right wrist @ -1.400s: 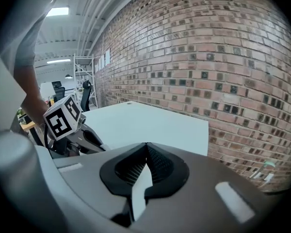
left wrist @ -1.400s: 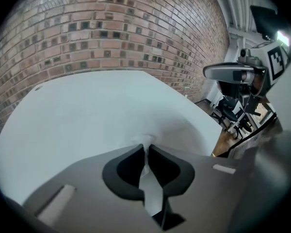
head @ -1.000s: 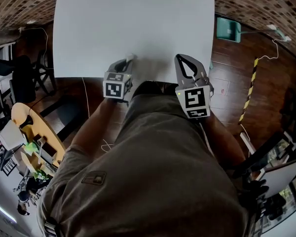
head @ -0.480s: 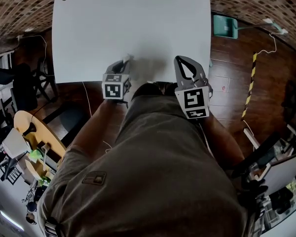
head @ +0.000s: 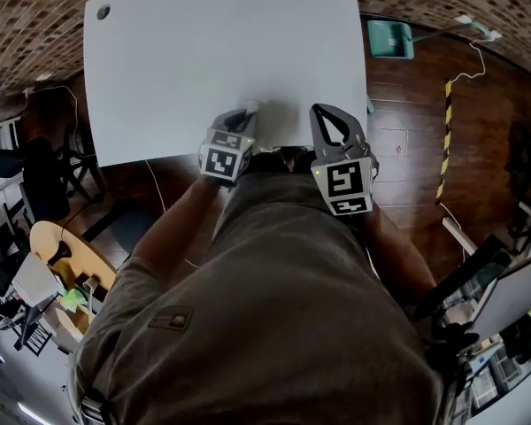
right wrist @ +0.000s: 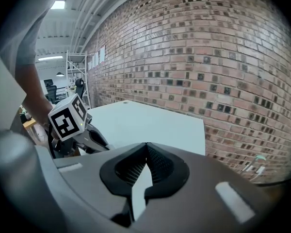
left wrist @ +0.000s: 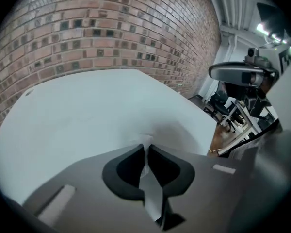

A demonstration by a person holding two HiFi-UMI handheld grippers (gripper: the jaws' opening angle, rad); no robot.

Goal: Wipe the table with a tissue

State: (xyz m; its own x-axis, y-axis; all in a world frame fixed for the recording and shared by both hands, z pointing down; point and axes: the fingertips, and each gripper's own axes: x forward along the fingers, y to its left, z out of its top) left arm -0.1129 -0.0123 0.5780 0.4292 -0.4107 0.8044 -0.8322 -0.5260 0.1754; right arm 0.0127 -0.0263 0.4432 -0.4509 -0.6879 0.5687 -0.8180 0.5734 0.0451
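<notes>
**Item: table wipe, near edge. Status: in hand.**

- L gripper (left wrist: 146, 152): jaws closed narrow on the tissue (left wrist: 145, 141). A small white tuft pokes out past the tips. Tips sit low at the table (head: 221, 51), about mid near edge. Can't tell if the tuft actually presses on the top.
- R gripper (right wrist: 146, 152): jaws brought together, nothing betw. them. Held above the near edge towards the near R corner, beside the L gripper, apart from it. Idle, by the look.
- Tissue: only the pinched bit shows, white on white, so hard to read. Size and fold unknown.

**Step (judged):** a wiping stroke along the near edge, early or mid-task. Most of the top lies beyond the tips.

**Next move calls for (judged):** keep the tuft flat on the surface w/ light downward pressure, then sweep away from the near edge or along it. Thin tissue may tear or slip out of the jaws if dragged hard. R gripper to stay out of the path.

**Surface:** white rectangular top, plain, no visible spill or crumbs. Round cable hole (head: 103, 11) at far L corner.

**Room:** brick wall (right wrist: 208, 57) past the far edge, dark wood floor (head: 407, 131), green dustpan (head: 389, 38) on the floor off the far R corner, yellow-black striped strip (head: 444, 140) on the floor beyond the R edge, office chairs (left wrist: 223, 101) further off.
</notes>
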